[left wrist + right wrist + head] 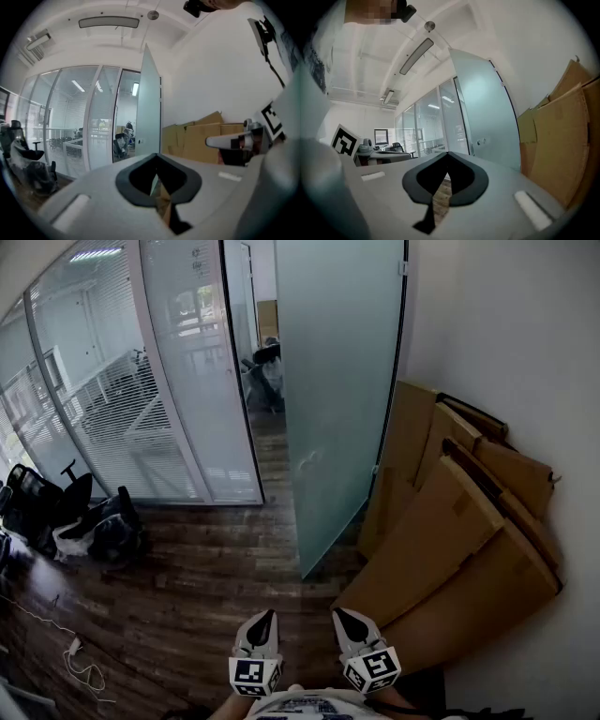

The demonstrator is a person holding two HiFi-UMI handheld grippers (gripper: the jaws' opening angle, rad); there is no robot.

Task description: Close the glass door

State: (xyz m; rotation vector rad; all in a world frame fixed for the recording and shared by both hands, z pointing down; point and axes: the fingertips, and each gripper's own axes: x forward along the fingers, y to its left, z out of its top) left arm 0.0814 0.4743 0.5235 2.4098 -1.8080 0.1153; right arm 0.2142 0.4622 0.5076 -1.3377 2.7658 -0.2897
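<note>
Judging glass door [342, 381] heavy, brittle: push beside its knob [307, 461]; left gripper [266, 617] and right gripper [343, 615] closed, empty.

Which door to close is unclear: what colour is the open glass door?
The frosted glass door is pale blue-green; clearest in head view.

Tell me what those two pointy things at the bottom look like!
They are a matching pair. The left gripper and the right gripper are light grey wedges that narrow to a point, with black pads lining the tips. Seen from their own cameras, the pads make a spade shape. Each carries a white cube printed with black square markers.
</note>
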